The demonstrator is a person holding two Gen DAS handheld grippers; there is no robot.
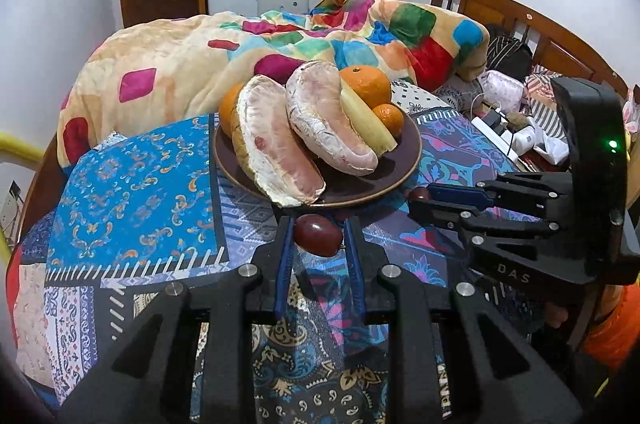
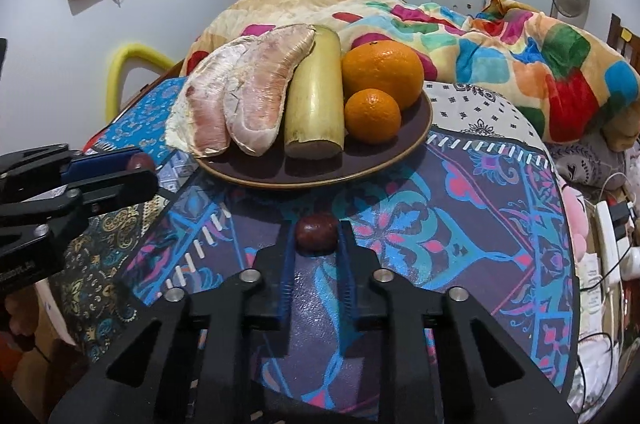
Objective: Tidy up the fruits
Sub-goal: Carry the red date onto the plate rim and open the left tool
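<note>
While the left gripper [image 1: 319, 236] pinches a date [image 1: 319, 234] just off the plate [image 1: 408, 144]'s near rim, the smooth fruit could squirt out; pomelo [image 1: 280, 148] overhangs that rim, blocking a drop. From the right wrist, the right gripper [image 2: 316, 233] pinches another date [image 2: 316, 233] over the cloth [image 2: 460, 224], plate just ahead; the sugarcane [image 2: 316, 100] and oranges [image 2: 382, 72] leave little bare plate.

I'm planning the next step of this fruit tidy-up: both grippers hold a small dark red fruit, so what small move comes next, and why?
Probably carry the left gripper forward over the brown plate and release its red fruit there. The plate sits just ahead, holding the pomelo segments and oranges, with bare rim nearest the gripper.
</note>
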